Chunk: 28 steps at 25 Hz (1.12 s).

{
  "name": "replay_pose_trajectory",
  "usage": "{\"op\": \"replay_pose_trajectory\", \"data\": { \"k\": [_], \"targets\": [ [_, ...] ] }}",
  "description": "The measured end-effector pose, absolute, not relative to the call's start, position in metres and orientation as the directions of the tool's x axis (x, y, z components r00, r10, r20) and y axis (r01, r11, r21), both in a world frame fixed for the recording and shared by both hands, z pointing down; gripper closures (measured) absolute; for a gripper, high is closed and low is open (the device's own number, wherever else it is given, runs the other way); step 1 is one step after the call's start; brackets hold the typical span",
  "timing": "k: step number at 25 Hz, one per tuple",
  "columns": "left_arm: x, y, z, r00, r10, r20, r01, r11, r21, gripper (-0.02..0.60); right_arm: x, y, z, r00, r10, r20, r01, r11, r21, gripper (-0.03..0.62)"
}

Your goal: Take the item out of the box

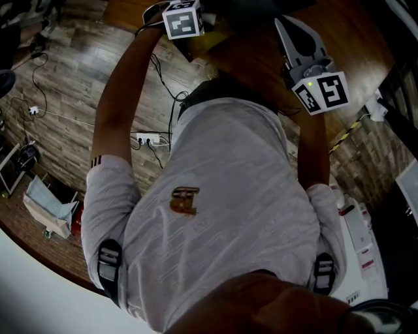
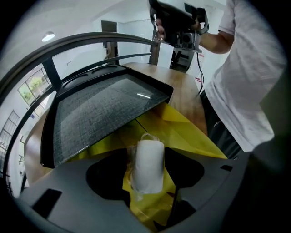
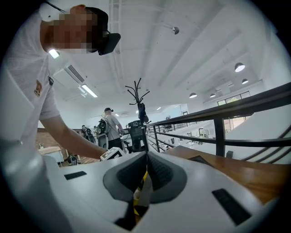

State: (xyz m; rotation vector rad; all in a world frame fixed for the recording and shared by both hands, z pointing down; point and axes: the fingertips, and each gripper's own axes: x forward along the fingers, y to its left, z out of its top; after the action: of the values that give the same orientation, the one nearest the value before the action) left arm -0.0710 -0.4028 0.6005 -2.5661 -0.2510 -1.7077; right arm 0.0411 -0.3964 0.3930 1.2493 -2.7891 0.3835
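Observation:
A white roll wrapped in clear plastic [image 2: 149, 166] sits between the jaws of my left gripper [image 2: 146, 155], which is shut on it. Just under it is the yellow box [image 2: 184, 132], its flaps spread open. In the head view only the left gripper's marker cube [image 1: 183, 19] shows, beside a sliver of the yellow box [image 1: 212, 40]. My right gripper [image 1: 282, 23] is held up over the wooden table [image 1: 346, 32], jaws pressed together. In its own view the right gripper [image 3: 146, 159] is shut. A thin yellow-black strip shows low in the slit; I cannot tell what it is.
A black-framed grey fabric panel [image 2: 100, 109] leans over the box's left side. A metal railing [image 3: 218, 123] runs along the table's far edge. Cables and a power strip [image 1: 147, 139] lie on the floor. People stand far off [image 3: 109, 125].

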Motion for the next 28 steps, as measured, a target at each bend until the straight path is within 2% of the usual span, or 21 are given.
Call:
{"op": "replay_pose_trajectory", "data": {
  "k": [5,12,21,28],
  "targets": [
    [-0.070,-0.402,0.600,0.377,0.117,0.919,0.160,-0.985,0.060,0.308,0.046,-0.395,0.396,-0.666,-0.730,0.155,-0.744,0.635,-0.207,0.562],
    [-0.068,-0.397,0.605,0.413,0.110,0.904,0.130,-0.990,0.061,0.364,0.047,-0.396,0.396,-0.677,-0.720,0.151,-0.734,0.646,-0.209,0.562],
    [-0.070,-0.391,0.597,0.440,0.050,0.897,0.083,-0.996,0.015,0.370,0.036,-0.391,0.393,-0.711,-0.688,0.145,-0.702,0.681,-0.207,0.562],
    [-0.073,-0.390,0.569,0.531,-0.036,0.846,-0.027,-0.999,-0.026,0.370,0.025,-0.387,0.392,-0.734,-0.666,0.137,-0.678,0.706,-0.205,0.562]
  ]
}}
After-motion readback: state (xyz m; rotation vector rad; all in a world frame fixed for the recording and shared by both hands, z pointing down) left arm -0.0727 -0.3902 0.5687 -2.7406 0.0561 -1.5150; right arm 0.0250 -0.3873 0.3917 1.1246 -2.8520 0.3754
